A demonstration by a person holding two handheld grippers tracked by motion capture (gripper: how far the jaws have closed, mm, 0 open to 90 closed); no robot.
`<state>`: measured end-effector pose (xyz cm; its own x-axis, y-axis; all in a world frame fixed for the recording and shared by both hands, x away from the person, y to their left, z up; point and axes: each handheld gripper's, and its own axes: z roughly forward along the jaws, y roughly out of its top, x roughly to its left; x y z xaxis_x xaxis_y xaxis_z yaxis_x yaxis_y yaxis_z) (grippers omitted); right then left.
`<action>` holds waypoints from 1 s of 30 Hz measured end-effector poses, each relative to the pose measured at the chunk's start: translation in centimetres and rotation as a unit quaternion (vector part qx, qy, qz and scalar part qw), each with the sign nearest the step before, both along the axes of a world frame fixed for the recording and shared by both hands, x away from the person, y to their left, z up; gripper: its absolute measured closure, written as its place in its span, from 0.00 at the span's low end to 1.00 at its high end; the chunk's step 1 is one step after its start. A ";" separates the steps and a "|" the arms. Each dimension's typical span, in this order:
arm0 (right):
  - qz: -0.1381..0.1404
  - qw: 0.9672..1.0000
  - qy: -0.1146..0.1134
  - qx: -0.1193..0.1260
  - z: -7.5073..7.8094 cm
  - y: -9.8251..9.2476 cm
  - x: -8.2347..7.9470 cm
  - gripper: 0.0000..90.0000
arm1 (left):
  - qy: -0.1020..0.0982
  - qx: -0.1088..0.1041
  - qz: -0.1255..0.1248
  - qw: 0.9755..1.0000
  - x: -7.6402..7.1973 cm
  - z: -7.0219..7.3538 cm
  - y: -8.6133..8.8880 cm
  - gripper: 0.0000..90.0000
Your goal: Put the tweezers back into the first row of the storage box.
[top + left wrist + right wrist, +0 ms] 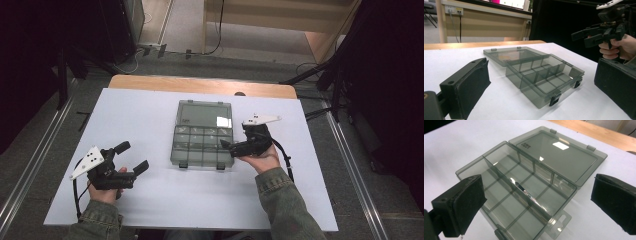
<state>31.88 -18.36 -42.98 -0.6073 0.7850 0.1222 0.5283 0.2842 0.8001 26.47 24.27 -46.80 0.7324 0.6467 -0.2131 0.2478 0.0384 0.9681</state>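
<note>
Smoky plastic organizer box (202, 134) sits lid-open, compartments empty, counter (150, 200) centre; left tongs (134, 156) at 8 o'clock, right tongs (226, 145) at 3, both spread, nothing held.

grey floor (190, 65) | wooden-edged white table (150, 210) | light wood furniture (280, 20) | dark side curtains (30, 60)

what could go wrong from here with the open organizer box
1. The organizer box is light, empty plastic on a smooth white table; a one-sided push from the right gripper, open beside its right edge, would likely slide it.
2. The lid lies flat back, so pressing on it could strain the hinge.
</note>
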 end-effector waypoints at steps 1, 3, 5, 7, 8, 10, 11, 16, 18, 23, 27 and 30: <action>0.000 1.000 0.000 0.000 0.0 0.0 0.0 0.00 | 0.000 0.000 0.000 1.000 0.0 0.0 0.0 0.00; -0.009 1.000 -0.020 0.007 0.1 -0.4 -0.7 0.00 | 0.000 0.000 0.000 1.000 0.0 0.0 0.0 0.00; -0.010 0.999 -0.031 0.012 0.1 -0.6 -1.0 0.00 | 0.000 0.000 0.000 1.000 0.0 0.0 0.0 0.00; -0.022 0.998 -0.047 0.025 0.0 -1.0 -1.7 0.00 | 0.000 0.001 0.000 1.000 0.0 0.0 0.0 0.00; -0.029 0.998 -0.046 0.023 -0.1 -1.4 -2.1 0.00 | -0.001 0.001 0.001 1.000 0.0 0.0 0.0 0.00; -0.036 0.997 -0.060 0.030 -0.3 -2.0 -2.7 0.00 | -0.001 0.002 0.001 1.000 0.0 0.0 0.0 0.00; -0.036 0.997 -0.060 0.030 -0.3 -2.0 -2.7 0.00 | -0.001 0.002 0.001 1.000 0.0 0.0 0.0 0.00; -0.059 0.996 -0.062 0.035 -1.4 -3.8 -3.9 0.00 | -0.002 0.005 0.001 1.000 0.0 0.0 -0.1 0.00; -0.069 0.995 -0.065 0.038 -2.0 -4.4 -4.2 0.00 | -0.004 0.007 0.000 1.000 0.0 0.0 -0.1 0.00; -0.088 0.993 -0.067 0.043 -2.9 -5.7 -5.1 0.00 | 0.000 0.003 -0.003 1.000 0.2 -0.1 -0.2 0.00; -0.097 0.991 -0.071 0.050 -3.7 -6.8 -6.0 0.00 | 0.001 0.002 -0.003 1.000 0.3 -0.1 -0.3 0.00; -0.105 0.991 -0.066 0.052 -4.1 -7.7 -6.5 0.00 | 0.003 0.000 -0.004 1.000 0.3 -0.1 -0.4 0.00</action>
